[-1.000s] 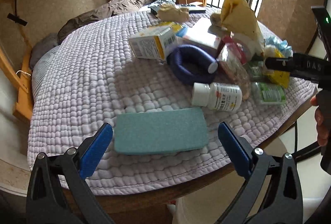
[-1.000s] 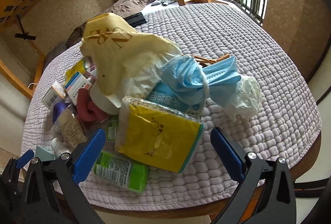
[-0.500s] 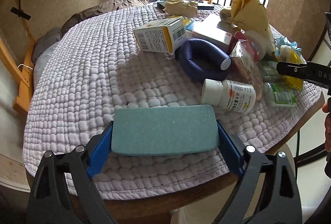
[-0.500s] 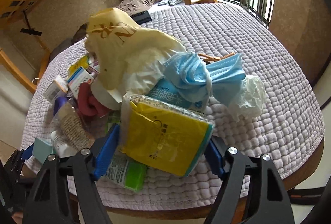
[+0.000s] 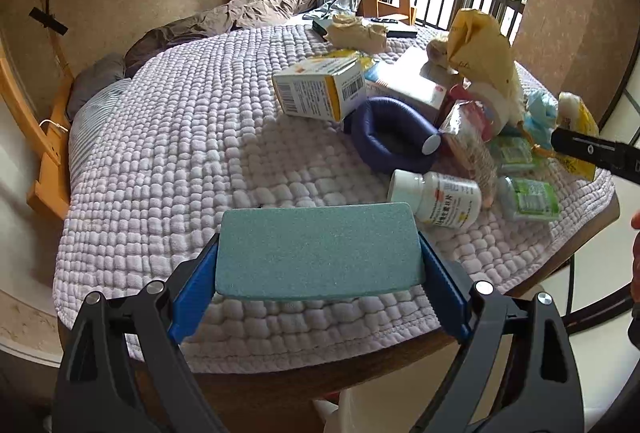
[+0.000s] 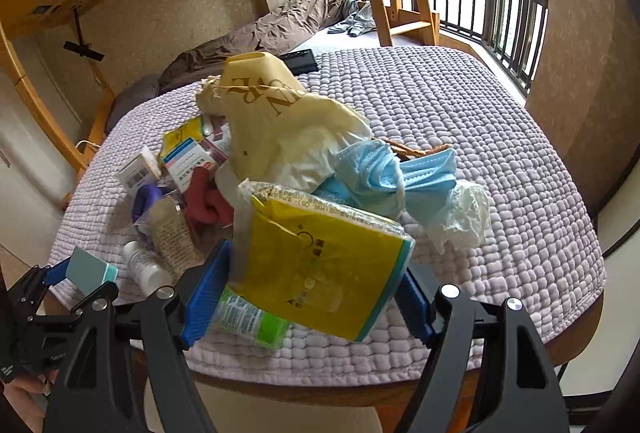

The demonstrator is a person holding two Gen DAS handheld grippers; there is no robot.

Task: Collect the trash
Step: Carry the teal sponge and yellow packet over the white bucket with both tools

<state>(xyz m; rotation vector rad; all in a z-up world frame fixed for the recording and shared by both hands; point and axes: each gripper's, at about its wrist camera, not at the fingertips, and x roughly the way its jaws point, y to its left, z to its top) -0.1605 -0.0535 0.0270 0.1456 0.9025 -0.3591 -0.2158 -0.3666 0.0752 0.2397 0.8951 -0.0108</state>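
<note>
Both grippers' fingers clamp trash: left (image 5: 319, 275) sponge (image 5: 320, 249), right (image 6: 308, 297) yellow packet (image 6: 320, 265).

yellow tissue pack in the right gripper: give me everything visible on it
The yellow tissue pack is a soft, squarish packet in clear crinkly plastic film: yellow face with small dark print, a teal stripe along its lower and right edges, a printed clear flap at the top. It sits tilted between the blue pads of the right gripper, which press its two sides. Its lower corner overlaps a green-labelled packet; the upper edge lies against the blue face masks. From the left wrist view only a yellow sliver shows.
</note>
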